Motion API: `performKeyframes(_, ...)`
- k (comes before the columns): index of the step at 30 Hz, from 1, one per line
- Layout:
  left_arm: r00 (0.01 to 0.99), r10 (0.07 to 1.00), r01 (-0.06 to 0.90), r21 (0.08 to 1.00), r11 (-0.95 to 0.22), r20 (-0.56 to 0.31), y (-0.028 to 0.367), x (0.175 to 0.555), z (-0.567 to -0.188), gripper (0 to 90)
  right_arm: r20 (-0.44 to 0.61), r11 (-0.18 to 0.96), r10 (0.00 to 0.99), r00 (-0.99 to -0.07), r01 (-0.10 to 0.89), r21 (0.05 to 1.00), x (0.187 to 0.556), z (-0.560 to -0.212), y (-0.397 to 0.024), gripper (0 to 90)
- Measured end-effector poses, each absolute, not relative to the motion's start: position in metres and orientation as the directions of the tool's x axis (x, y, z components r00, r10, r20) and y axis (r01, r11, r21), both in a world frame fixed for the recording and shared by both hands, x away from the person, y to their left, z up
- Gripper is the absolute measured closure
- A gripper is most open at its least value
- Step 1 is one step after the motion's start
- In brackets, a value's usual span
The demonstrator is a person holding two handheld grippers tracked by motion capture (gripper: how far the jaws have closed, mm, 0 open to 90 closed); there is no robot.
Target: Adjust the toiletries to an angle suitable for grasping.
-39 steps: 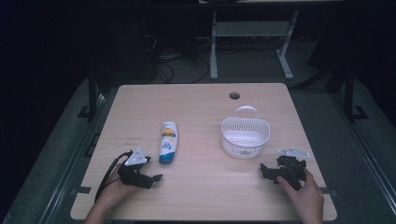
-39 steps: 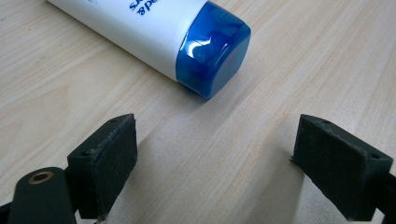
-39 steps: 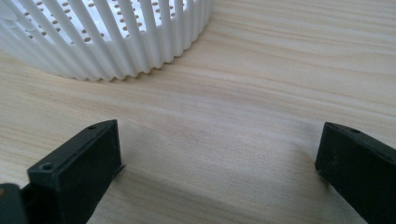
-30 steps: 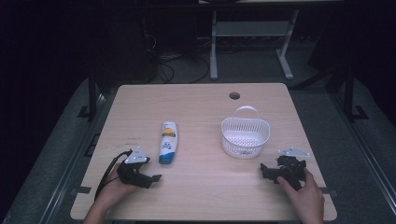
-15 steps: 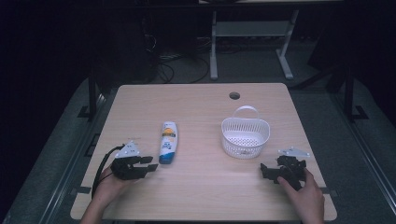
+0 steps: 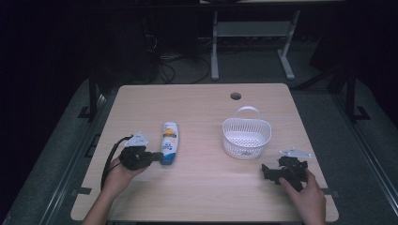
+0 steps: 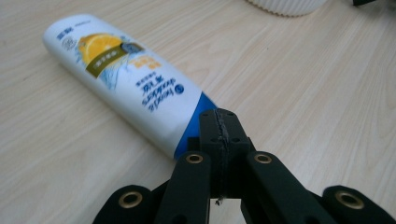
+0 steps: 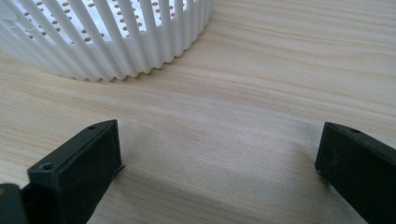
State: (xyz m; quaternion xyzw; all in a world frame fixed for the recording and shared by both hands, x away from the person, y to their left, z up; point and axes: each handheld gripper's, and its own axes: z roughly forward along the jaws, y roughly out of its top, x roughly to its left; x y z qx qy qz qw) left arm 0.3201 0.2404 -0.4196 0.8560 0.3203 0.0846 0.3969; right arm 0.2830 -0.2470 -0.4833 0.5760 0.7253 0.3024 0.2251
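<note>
Two jaws, left gripper: just closed, black pads pressed together on nothing, beside the glossy white-and-blue plastic bottle.
Right gripper: jaws spread, facing the ribbed white plastic basket.
Tabletop: pale wood grain.

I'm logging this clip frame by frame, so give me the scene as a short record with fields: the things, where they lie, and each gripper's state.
surface: wooden table
bottle: white and blue lotion bottle lying flat, left of centre, orange picture on its label
basket: white slotted plastic basket with handle, upright, right of centre, empty as far as the high view shows
left gripper: jaws have just closed, shut on nothing, tips by the bottle's blue end
right gripper: jaws open, nothing between them, aimed towards the basket
contact: neither gripper holds anything
</note>
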Motion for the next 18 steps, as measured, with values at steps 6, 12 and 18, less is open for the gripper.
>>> performKeyframes(6,0.787,0.603,0.487,0.73,-0.479,-0.129,0.228,0.33,-0.418,90.0,0.022,0.154,0.972,-0.235,0.699,0.698,0.283,-0.483,-0.247,0.0)
performKeyframes(12,0.793,0.595,0.488,0.724,-0.488,-0.133,0.213,0.339,-0.421,90.0,0.022,0.154,0.972,-0.235,0.699,0.698,0.283,-0.483,-0.247,0.0)
performKeyframes(18,0.795,0.596,0.485,0.71,-0.511,-0.114,0.202,0.344,-0.428,90.0,0.021,0.154,0.972,-0.236,0.699,0.698,0.283,-0.483,-0.247,0.0)
